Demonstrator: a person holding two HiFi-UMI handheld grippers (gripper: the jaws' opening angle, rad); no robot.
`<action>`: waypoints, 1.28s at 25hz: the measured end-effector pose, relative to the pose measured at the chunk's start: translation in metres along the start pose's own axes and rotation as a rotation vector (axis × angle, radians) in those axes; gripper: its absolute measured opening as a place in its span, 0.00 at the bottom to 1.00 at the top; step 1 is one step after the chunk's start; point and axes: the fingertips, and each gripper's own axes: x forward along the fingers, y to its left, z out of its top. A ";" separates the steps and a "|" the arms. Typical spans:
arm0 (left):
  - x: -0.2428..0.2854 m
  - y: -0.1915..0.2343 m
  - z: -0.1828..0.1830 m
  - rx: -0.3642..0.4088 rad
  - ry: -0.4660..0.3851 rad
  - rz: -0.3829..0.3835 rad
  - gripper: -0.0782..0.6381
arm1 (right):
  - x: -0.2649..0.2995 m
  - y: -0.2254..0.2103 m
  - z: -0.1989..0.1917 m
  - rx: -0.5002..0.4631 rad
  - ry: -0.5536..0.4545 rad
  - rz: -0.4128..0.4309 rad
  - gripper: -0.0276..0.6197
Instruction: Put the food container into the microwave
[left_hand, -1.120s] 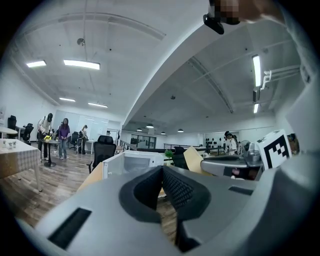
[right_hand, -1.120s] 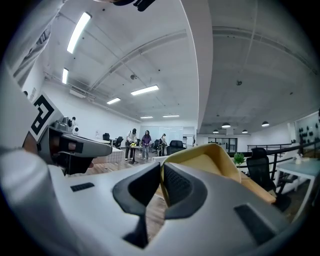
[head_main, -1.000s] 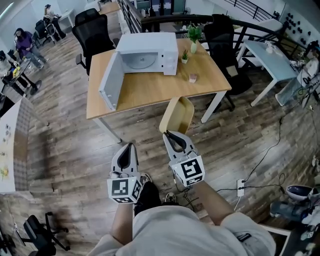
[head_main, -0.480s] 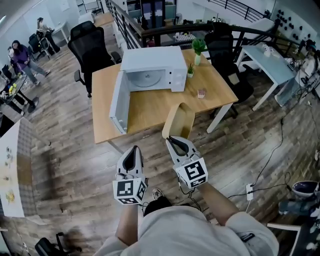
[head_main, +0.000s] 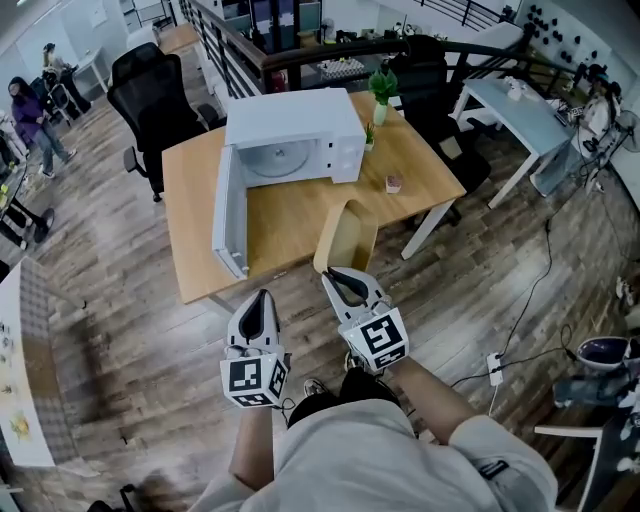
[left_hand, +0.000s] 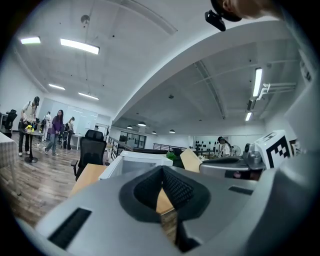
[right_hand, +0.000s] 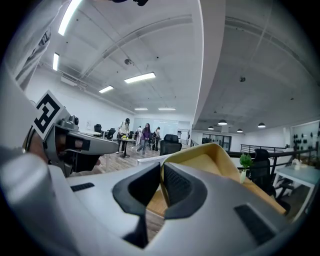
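The right gripper (head_main: 340, 276) has its jaws pinched tight on the rim of the yellow food container (head_main: 346, 236), which it holds up, tilted on edge, in the air by the near edge of the desk (head_main: 302, 218). The left gripper (head_main: 262, 297) hangs beside it with its jaws pressed together on nothing. Further out, the white microwave (head_main: 292, 134) sits along the desk's far edge with its door (head_main: 228, 214) swung wide open toward the left edge and its chamber bare. As I judge it, the grasp and the door-opening are done; carrying the container across the desk, setting it inside and releasing it remain.
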 end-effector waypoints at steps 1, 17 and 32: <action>0.004 0.003 -0.001 -0.002 0.003 -0.001 0.13 | 0.004 -0.002 0.000 0.004 0.000 -0.001 0.09; 0.117 0.018 -0.004 -0.002 0.021 0.031 0.13 | 0.079 -0.086 -0.015 -0.004 0.010 0.038 0.09; 0.208 0.032 -0.017 0.023 0.103 0.175 0.13 | 0.161 -0.140 -0.037 0.007 0.036 0.270 0.09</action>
